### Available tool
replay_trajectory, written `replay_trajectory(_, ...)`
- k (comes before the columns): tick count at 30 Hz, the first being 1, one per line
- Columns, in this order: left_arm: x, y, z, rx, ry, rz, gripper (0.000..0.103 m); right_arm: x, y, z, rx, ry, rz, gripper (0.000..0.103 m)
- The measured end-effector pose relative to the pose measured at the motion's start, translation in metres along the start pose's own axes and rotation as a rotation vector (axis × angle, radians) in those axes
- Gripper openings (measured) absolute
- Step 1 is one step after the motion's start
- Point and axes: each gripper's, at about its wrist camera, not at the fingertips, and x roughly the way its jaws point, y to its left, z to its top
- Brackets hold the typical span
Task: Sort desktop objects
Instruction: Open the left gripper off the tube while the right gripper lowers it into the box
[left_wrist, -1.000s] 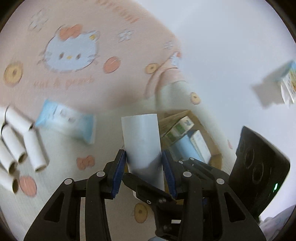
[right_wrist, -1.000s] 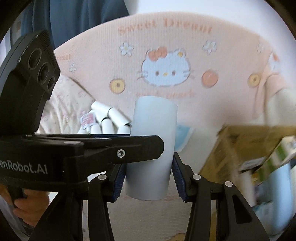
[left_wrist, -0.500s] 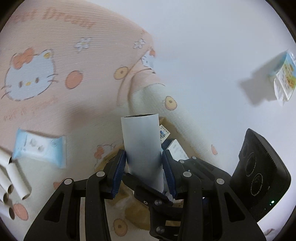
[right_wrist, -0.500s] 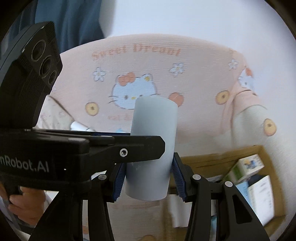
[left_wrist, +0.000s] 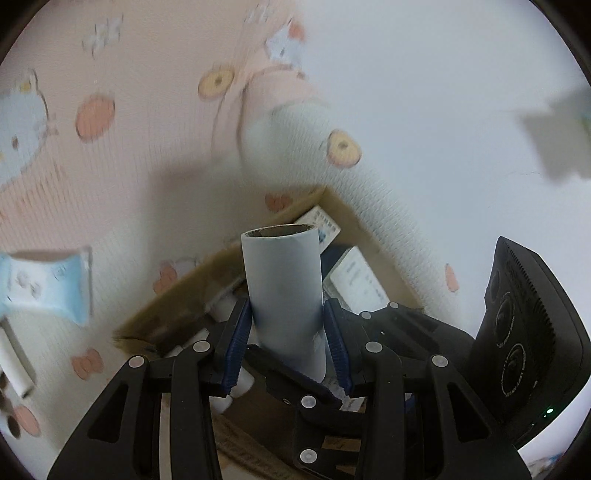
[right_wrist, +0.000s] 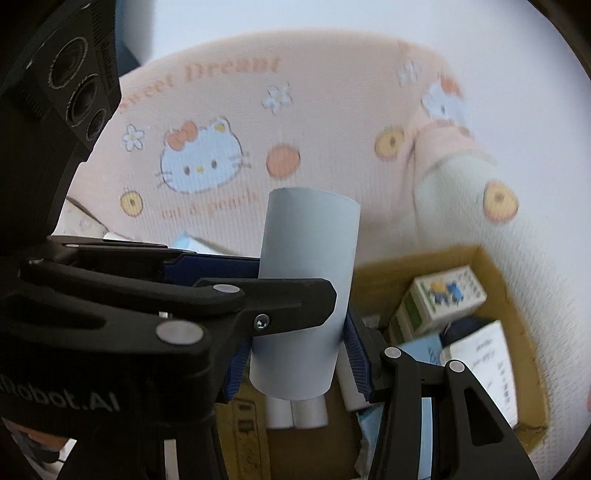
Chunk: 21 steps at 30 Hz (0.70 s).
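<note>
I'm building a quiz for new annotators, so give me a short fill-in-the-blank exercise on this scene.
1. The left gripper is shut on a pale paper ____.
2. The right gripper hangs above an open brown cardboard ____.
3. The cartoon cat printed on the pink blanket wears an orange ____.
4. The gripper pads gripping the roll are ____ in colour.

Missing words: tube; box; bow; blue

Left gripper (left_wrist: 288, 332): paper tube (left_wrist: 282, 291) between pads, above cardboard box (left_wrist: 177, 306).
Right gripper (right_wrist: 299, 354): paper tube (right_wrist: 306, 280) between pads; left gripper crosses in front.
Box (right_wrist: 476, 258): below-right; cartons (right_wrist: 439, 299) inside, tubes (right_wrist: 295, 411) beneath.
Blanket (right_wrist: 295, 122): behind.
</note>
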Motion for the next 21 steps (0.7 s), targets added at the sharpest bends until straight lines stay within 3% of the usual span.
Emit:
replay_trajectory(4, 0.030, 0.002, -0.003, -0.046, 0.085, 0.023, 0.044, 0.023, -0.024, -0.007, 0.018, 0.113, 0.051, 0.045)
replay_trajectory(14, 0.079, 0.001, -0.015, -0.124, 0.217, 0.034, 0.044, 0.057, -0.063, -0.031, 0.099, 0.289, 0.141, 0.045)
replay_trajectory(19, 0.092, -0.001, -0.020, -0.155, 0.232, 0.027, 0.044, 0.059, -0.075, -0.043, 0.088, 0.310, 0.121, 0.045)
replay_trajectory(21, 0.095, 0.004, -0.022, -0.183, 0.242, 0.059, 0.044, 0.060, -0.080, -0.045, 0.101, 0.317, 0.126, 0.045)
